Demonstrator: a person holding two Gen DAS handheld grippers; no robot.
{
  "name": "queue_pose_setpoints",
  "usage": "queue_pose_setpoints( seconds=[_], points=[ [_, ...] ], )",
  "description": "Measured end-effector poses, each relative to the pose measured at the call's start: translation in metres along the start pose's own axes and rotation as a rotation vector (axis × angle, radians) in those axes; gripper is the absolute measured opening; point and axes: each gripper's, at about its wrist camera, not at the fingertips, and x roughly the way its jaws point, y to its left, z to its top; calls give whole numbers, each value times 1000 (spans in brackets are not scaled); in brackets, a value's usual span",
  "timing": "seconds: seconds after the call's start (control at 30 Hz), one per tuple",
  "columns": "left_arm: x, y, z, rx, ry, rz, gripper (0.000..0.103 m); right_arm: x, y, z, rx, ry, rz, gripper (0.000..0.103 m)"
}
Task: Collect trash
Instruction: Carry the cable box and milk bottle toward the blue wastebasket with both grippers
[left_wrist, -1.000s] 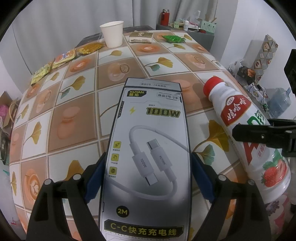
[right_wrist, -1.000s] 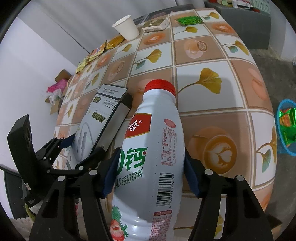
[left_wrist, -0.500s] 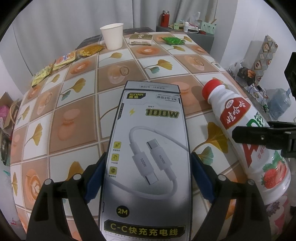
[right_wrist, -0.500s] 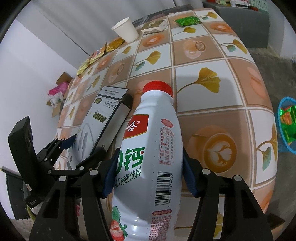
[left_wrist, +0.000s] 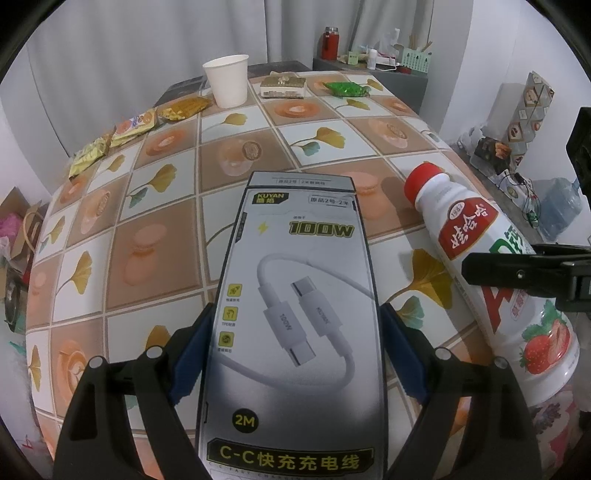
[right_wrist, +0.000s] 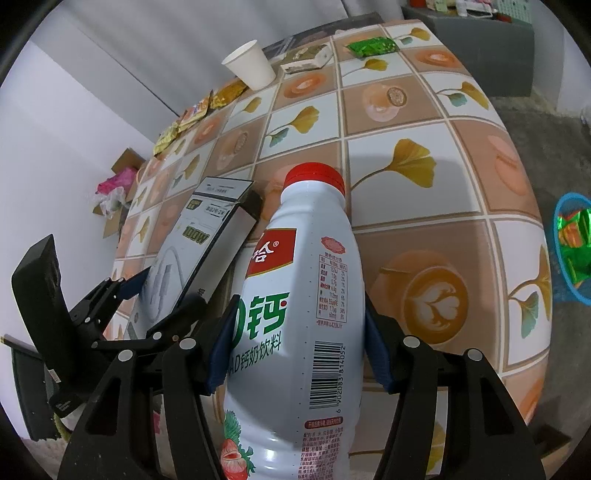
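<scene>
Two grippers, each clamped on one piece of trash above the table.

We had the left gripper (left_wrist: 295, 354) closed on the sides of the charging-cable box (left_wrist: 295, 314), and the right gripper (right_wrist: 295, 354) closed round the white drink bottle (right_wrist: 295, 314) with its red cap (right_wrist: 314, 177) pointing away; both items hung over the ginkgo-patterned tablecloth (left_wrist: 147, 229), just beside each other. To carry well, we judged, we should keep both grips firm and level, since the smooth bottle could slip. Only the right view showed the blue basket (right_wrist: 570, 243) off the table's far edge, holding green wrappers; the left view alone showed the red flask (left_wrist: 330, 42). A paper cup (left_wrist: 227, 79) and snack wrappers (left_wrist: 129, 125) waited farther out.
</scene>
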Motion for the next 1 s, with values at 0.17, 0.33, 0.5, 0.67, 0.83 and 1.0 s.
queue_pose_setpoints(
  seconds=[0.17, 0.33, 0.5, 0.67, 0.83, 1.0],
  points=[
    [-3, 0, 0, -3, -12, 6, 84, -1, 2, 1, -4, -5, 0, 57],
    [-7, 0, 0, -1, -23, 16, 84, -2, 4, 0, -4, -10, 2, 57],
    [-11, -1, -1, -2, -31, 26, 84, -2, 5, 0, -4, -13, 5, 57],
    [-15, -3, -1, 2, -39, 35, 84, -5, 6, -1, -5, -22, 13, 57],
    [-22, -7, 1, 6, -50, 37, 84, -13, 3, -2, 3, -41, 27, 57],
    [-33, -15, 8, 24, -78, 12, 84, -29, -5, -5, 31, -83, 38, 57]
  ],
)
